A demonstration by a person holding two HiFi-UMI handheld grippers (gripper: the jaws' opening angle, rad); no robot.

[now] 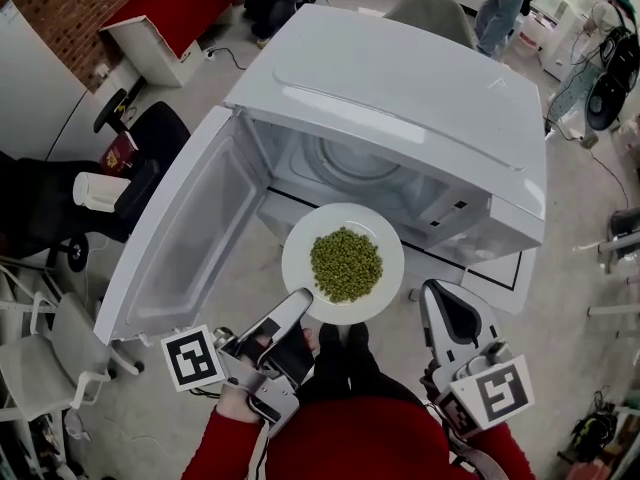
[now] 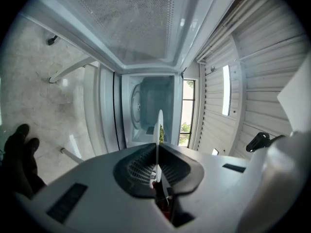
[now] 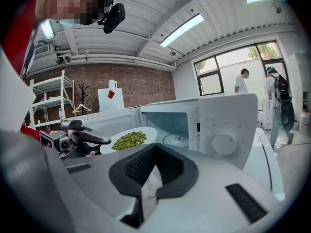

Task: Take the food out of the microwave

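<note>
1. Where the oven's mouth stands open, first entry: plate (image 1: 298,256), white and round. It is held level in the air just outside the cavity, above the front edge of the white surface (image 1: 497,280) that carries the oven. Contents: one heap of green peas (image 1: 346,264) gathered at the plate's middle, with bare white rim all round.
2. Entry: left gripper (image 1: 304,300). It is clenched on the near rim of the plate. Its own view shows the plate edge-on between the two pads, both pressing on it. Its marker cube (image 1: 192,358) sits at the rear, by a red sleeve (image 1: 225,448).
3. Entry: right gripper (image 1: 434,291). The jaws are together with nothing between them. It is clear of the plate, just beside its right edge, and pointed toward the oven's front panel.
4. Entry: microwave (image 1: 400,78), a white box standing on the surface.
   - The door (image 1: 185,238) is swung wide to the left.
   - Cavity contents: glass turntable (image 1: 352,163) on the cavity floor.
   - The front panel, right of the cavity, bears a round dial (image 3: 225,142).
5. Entry: surroundings.
   - A black chair (image 1: 150,128) stands on the floor left of the door.
   - A red-topped table (image 1: 185,8) is at the far left corner of the head view.
   - The right gripper view shows two persons (image 3: 241,81) standing near the windows, well apart from the oven.
</note>
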